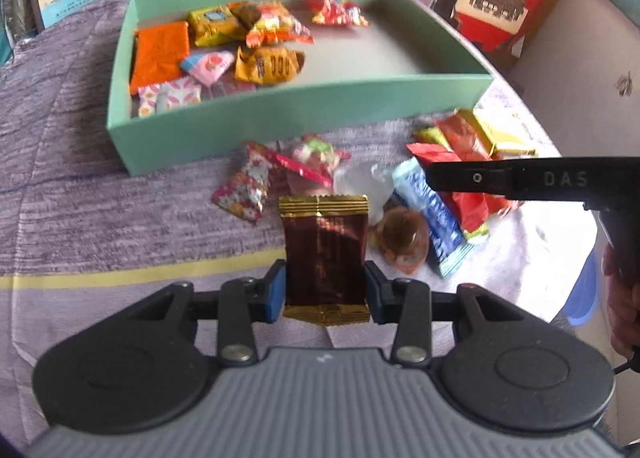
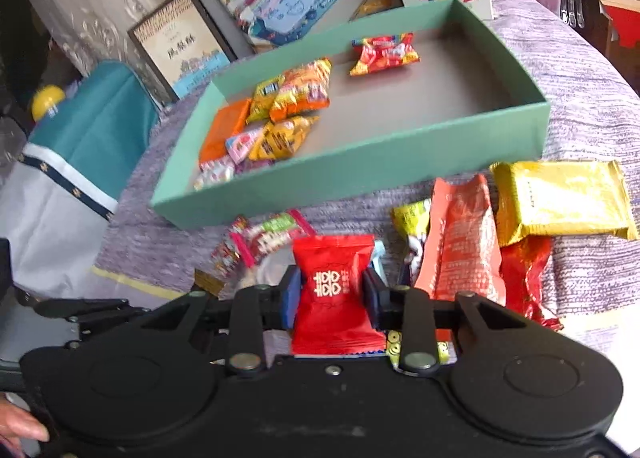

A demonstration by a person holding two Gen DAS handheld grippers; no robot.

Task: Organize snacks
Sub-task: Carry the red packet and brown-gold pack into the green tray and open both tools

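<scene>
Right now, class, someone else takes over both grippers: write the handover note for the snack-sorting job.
Left gripper: shut on a dark brown packet with gold ends, held above the purple cloth.
Right gripper: shut on a red candy packet with white characters, also short of the box.
Green box: roughly ten snacks already inside, most at its left end, one red-yellow packet alone at the far side.
Left to do: drop both held packets in, then clear the pile in front of the box, including the gold packet, the orange-red wrapper and the blue-white wrapper.
</scene>
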